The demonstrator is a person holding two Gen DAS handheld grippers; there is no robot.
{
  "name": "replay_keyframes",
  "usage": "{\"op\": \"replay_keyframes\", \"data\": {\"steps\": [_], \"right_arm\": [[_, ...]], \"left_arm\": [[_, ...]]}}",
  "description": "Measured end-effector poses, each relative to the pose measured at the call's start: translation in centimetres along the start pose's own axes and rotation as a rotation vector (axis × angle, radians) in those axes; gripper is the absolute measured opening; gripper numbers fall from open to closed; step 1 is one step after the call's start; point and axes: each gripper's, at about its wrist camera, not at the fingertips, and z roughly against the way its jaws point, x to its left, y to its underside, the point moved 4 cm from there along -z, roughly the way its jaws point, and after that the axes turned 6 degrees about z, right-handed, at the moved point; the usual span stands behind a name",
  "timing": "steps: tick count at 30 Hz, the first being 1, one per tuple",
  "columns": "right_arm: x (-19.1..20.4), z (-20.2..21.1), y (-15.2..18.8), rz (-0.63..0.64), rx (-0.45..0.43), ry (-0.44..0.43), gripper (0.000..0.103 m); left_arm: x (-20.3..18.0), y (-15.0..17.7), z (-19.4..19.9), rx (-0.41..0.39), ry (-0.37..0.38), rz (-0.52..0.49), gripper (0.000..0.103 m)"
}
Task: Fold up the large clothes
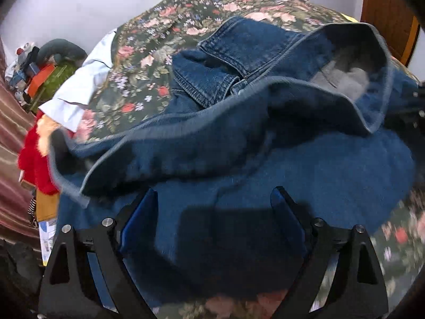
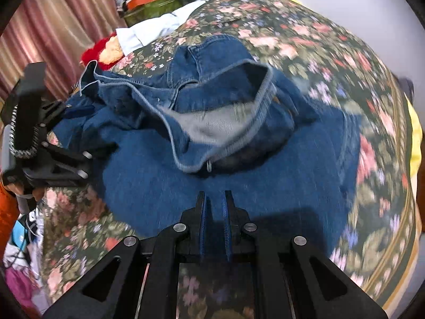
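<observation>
- Blue denim garment (image 1: 265, 159) lies crumpled mid-bed on the dark floral bedspread (image 1: 148, 61); same garment fills the centre of the right wrist view (image 2: 239, 164).
- Looks like jeans or a denim skirt; cannot tell which. Waistband gapes open, grey inner lining (image 2: 212, 125) visible, a metal rivet showing on the band.
- Flat denim panel spreads toward 6 o'clock in both views; bunched waistband part sits on top of it toward 12 o'clock.
- Left gripper (image 1: 212, 202): jaws wide apart, blue pads on the inner faces, nothing between them. It sits over the flat denim panel, its shadow on the cloth; contact with the fabric unclear.
- Left gripper also shows in the right wrist view at 9 o'clock (image 2: 66, 143), at the garment's edge.
- Right gripper (image 2: 215, 199): jaws nearly together, only a narrow slot left between the blue pads. Denim shows through the slot, but cannot tell if any fabric is pinched.
- Light blue folded cloth (image 1: 79, 87) lies on the bed edge at 9–10 o'clock of the left wrist view, apart from the denim.
- Red fuzzy item (image 1: 37, 164) at 9 o'clock, just beside the denim's far hem.
- Clutter pile with an orange box (image 2: 143, 1) at 11 o'clock in the right wrist view, next to a striped pink curtain (image 2: 53, 24).
- Yellow fabric (image 2: 415, 133) at 3 o'clock off the bed edge.
- Motion blur across both frames, worst at the bedspread edges.
</observation>
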Motion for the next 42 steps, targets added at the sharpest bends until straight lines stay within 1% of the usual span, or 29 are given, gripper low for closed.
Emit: {"op": "replay_keyframes", "data": {"steps": [2, 3, 5, 6, 8, 9, 10, 11, 12, 13, 15, 16, 19, 20, 21, 22, 24, 26, 27, 28, 30, 32, 33, 34, 35, 36, 37, 40, 42], "right_arm": [[-1.3, -1.0, -1.5, -0.014, 0.002, 0.061, 0.008], [-2.7, -1.3, -2.4, -0.047, -0.005, 0.1, 0.008], [-6.1, -1.3, -4.2, -0.141, -0.06, 0.148, 0.008], [-7.4, -1.2, -4.7, -0.172, -0.079, 0.162, 0.008], [-10.3, -2.1, -5.6, -0.245, -0.067, 0.126, 0.008], [-11.1, -2.4, -5.8, -0.26, -0.067, 0.128, 0.008], [-11.8, -2.4, -5.9, -0.259, -0.073, 0.166, 0.008], [-12.5, -2.3, -5.9, -0.237, -0.076, 0.268, 0.008], [-12.9, -2.2, -5.8, -0.223, -0.071, 0.311, 0.008], [-13.3, -2.3, -5.6, -0.226, -0.065, 0.332, 0.008], [-13.8, -1.8, -4.9, -0.241, -0.064, 0.338, 0.008], [-13.6, -1.5, -4.8, -0.227, -0.069, 0.331, 0.008], [-12.6, 0.5, -4.4, -0.194, -0.089, 0.322, 0.008], [-12.3, 1.0, -4.6, -0.19, -0.092, 0.306, 0.008], [-11.5, 1.7, -4.5, -0.18, -0.1, 0.268, 0.008], [-10.5, 2.3, -4.3, -0.171, -0.105, 0.231, 0.008], [-8.3, 3.1, -4.1, -0.143, -0.111, 0.168, 0.008], [-6.2, 3.3, -3.6, -0.103, -0.105, 0.124, 0.008], [-4.8, 3.1, -3.2, -0.076, -0.095, 0.098, 0.008], [-3.8, 2.8, -2.8, -0.06, -0.081, 0.086, 0.008], [-2.2, 1.7, -1.8, -0.03, -0.034, 0.09, 0.008], [-1.4, -0.2, -0.3, -0.003, 0.044, 0.133, 0.008], [-1.2, -0.8, 0.3, 0.014, 0.05, 0.15, 0.008], [-1.0, -0.7, 0.8, 0.04, 0.02, 0.159, 0.008], [-0.9, -0.4, 1.1, 0.056, 0.001, 0.16, 0.008], [-1.0, -0.2, 1.3, 0.06, 0.0, 0.16, 0.008], [-1.1, 0.1, 1.6, 0.045, 0.001, 0.154, 0.008], [-2.3, 0.9, 2.1, -0.013, 0.013, 0.148, 0.008], [-3.0, 1.3, 2.7, -0.033, 0.016, 0.137, 0.008]], "left_arm": [[1.1, -1.7, -1.5, 0.005, -0.026, 0.038, 0.089], [1.6, -2.2, -1.8, 0.004, -0.033, 0.05, 0.089], [3.2, -4.0, -2.5, -0.015, -0.044, 0.085, 0.089], [3.6, -4.7, -2.8, -0.025, -0.052, 0.093, 0.088], [5.2, -6.3, -3.6, -0.037, -0.085, 0.118, 0.087], [5.8, -6.9, -3.9, -0.04, -0.098, 0.129, 0.084], [6.5, -7.7, -4.4, -0.041, -0.109, 0.149, 0.084], [7.1, -8.0, -4.7, -0.04, -0.109, 0.166, 0.084], [7.4, -8.4, -4.9, -0.033, -0.107, 0.183, 0.084], [7.9, -8.6, -5.2, -0.023, -0.104, 0.204, 0.082], [8.3, -8.7, -5.2, -0.015, -0.104, 0.226, 0.081], [8.4, -8.7, -4.7, -0.023, -0.11, 0.225, 0.081], [8.5, -8.4, -1.6, -0.094, -0.119, 0.202, 0.081], [8.6, -8.1, 0.1, -0.127, -0.112, 0.19, 0.081], [8.8, -7.9, 0.9, -0.141, -0.109, 0.188, 0.083], [9.1, -7.4, 2.0, -0.157, -0.102, 0.19, 0.088], [9.7, -6.1, 3.7, -0.166, -0.078, 0.198, 0.093], [10.1, -3.8, 4.4, -0.143, -0.039, 0.186, 0.094], [10.0, -2.9, 4.5, -0.128, -0.037, 0.175, 0.094], [10.1, -1.3, 4.1, -0.097, -0.047, 0.15, 0.094], [10.3, 0.9, 3.3, -0.049, -0.082, 0.124, 0.094], [10.8, 3.9, 2.2, 0.012, -0.115, 0.109, 0.094], [11.3, 5.4, 1.5, 0.043, -0.136, 0.103, 0.094], [11.6, 6.5, 1.1, 0.053, -0.141, 0.101, 0.095], [12.1, 7.4, 1.0, 0.047, -0.121, 0.111, 0.096], [12.5, 7.9, 0.8, 0.041, -0.106, 0.124, 0.101], [13.0, 8.4, 0.9, 0.036, -0.097, 0.146, 0.103], [14.3, 9.4, 1.3, 0.035, -0.064, 0.198, 0.103], [14.6, 9.7, 1.6, 0.035, -0.065, 0.213, 0.103]]}}
